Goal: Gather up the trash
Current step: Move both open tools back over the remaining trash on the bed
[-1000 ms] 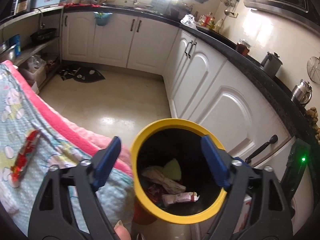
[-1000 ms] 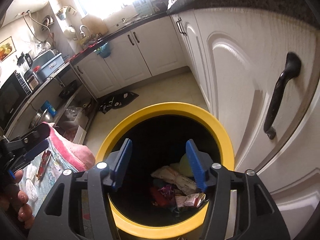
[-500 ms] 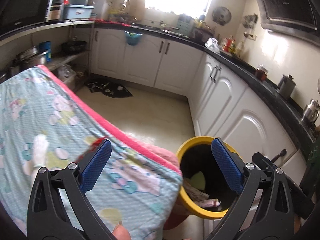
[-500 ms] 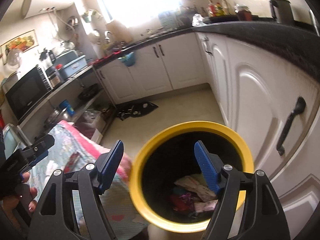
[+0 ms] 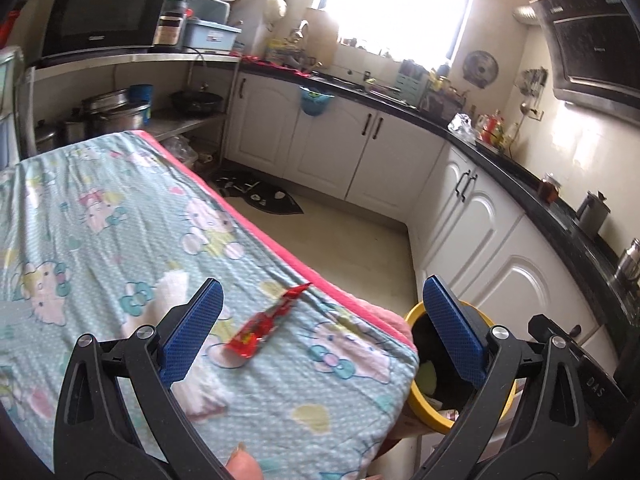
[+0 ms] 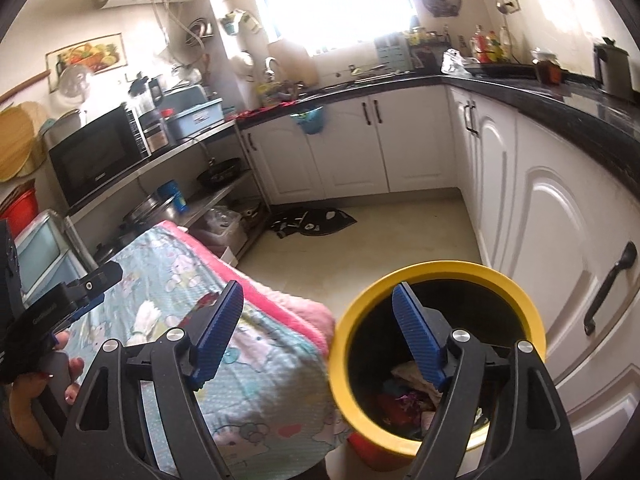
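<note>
Trash remained on the table: a red wrapper (image 5: 267,321) lay flat on the cartoon-print cloth (image 5: 120,216), near its pink-edged side, between and slightly ahead of the blue pads of the left gripper (image 5: 320,328), whose jaws stood wide apart and empty. The right gripper (image 6: 318,332) was also spread open, holding nothing, its right pad over the mouth of the yellow-rimmed bin (image 6: 440,276). Crumpled wrappers (image 6: 404,388) lay inside the bin, just beside the table's corner.

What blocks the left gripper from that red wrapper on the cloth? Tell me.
Nothing visible. The left gripper is open, and the red wrapper lies flat on the patterned cloth between its fingers' line of sight, with only bare cloth around it.
</note>
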`<state>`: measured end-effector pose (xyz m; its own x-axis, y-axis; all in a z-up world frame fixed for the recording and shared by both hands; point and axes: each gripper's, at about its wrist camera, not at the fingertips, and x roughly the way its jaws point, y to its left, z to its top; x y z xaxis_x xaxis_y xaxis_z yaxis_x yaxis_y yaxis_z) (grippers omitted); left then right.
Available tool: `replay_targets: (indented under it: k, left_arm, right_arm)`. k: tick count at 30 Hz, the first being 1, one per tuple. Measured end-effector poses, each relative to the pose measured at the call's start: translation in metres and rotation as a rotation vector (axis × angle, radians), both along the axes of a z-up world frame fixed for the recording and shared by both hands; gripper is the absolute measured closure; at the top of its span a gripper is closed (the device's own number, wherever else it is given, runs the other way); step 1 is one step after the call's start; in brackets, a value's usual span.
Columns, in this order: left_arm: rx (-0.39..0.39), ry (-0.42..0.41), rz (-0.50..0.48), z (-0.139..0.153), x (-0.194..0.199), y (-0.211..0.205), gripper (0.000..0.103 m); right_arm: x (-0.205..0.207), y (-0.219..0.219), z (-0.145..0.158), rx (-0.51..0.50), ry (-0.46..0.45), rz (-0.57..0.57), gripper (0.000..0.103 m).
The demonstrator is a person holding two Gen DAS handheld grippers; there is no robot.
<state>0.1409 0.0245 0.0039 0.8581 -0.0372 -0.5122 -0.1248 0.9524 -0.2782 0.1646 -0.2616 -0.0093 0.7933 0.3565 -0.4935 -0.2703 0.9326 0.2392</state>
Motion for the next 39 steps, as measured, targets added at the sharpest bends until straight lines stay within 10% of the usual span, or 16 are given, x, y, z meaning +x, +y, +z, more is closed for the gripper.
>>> replay_targets:
  k: [39]
  left_arm:
    - [0.025,0.1,0.191,-0.035,-0.037,0.095,0.011]
  right_arm:
    - [0.007,0.13,-0.007,-0.119,0.034,0.303,0.027]
